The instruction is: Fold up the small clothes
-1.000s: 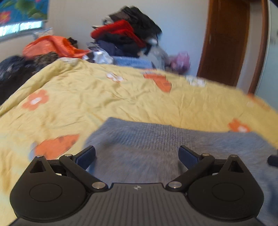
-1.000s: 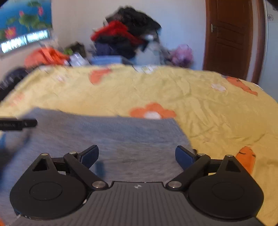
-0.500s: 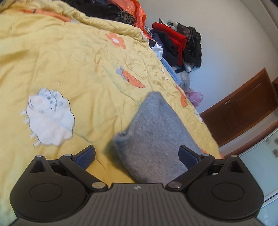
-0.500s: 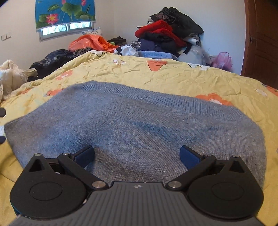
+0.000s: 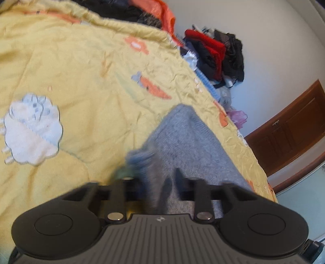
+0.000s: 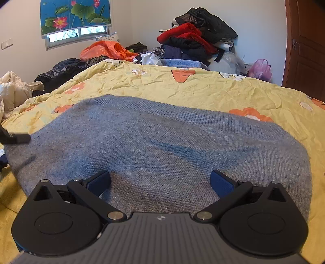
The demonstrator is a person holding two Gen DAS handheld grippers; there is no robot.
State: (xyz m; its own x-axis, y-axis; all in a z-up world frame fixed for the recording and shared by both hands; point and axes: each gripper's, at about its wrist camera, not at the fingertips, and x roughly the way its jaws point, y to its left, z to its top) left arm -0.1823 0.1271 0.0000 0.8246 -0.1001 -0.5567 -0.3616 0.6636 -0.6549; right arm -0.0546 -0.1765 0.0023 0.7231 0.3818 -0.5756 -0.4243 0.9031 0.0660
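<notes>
1. The right hand-held gripper (image 6: 160, 178) has a black ribbed body with a small white emblem.
2. Two round black housings flank it, with silver pivot screws.
3. Its fingers (image 6: 221, 183) carry blue pads.
4. The left hand-held gripper (image 5: 160, 182) looks the same.

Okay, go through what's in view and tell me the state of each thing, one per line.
Sweater: lying flat on the quilt, not yet folded.
Left gripper: jaws just closed, pinching the sweater's end.
Right gripper: open, over the sweater, nothing gripped.
Quilt: spread out, wrinkled.
Clothes pile: heaped, unfolded.
Door: shut.
Blind: partly lowered.
</notes>
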